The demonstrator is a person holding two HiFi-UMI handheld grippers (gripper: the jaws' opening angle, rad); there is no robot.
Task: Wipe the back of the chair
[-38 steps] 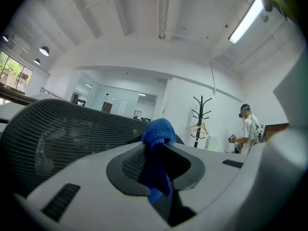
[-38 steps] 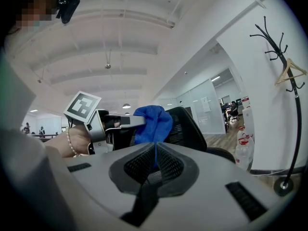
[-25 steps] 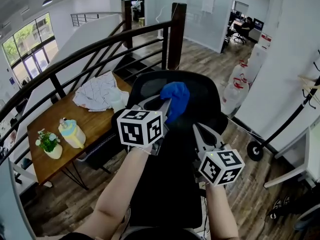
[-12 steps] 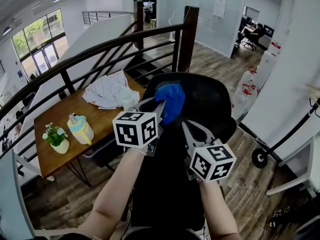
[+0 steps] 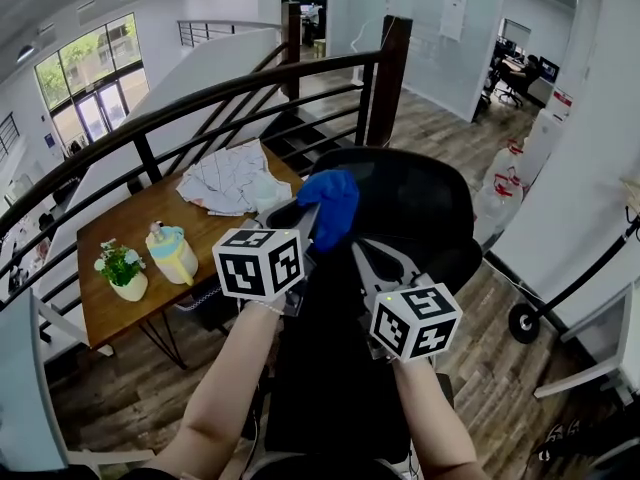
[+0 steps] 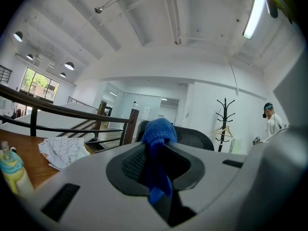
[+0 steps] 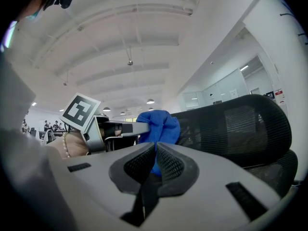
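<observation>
One black mesh chair back [image 5: 425, 203] stands near a wooden table [image 5: 125, 243], a blue cloth [image 5: 328, 203] at its upper left edge — pinched tight in the left gripper [image 5: 311, 218] — while the right gripper [image 5: 360, 251], jaws together and empty, hovers just beside.

The grey left gripper [image 5: 312, 211] and right gripper [image 5: 366, 255] are topped by black-and-white marker cubes [image 5: 258, 263]. A beaded bracelet [image 7: 66, 146] is worn on one wrist.
</observation>
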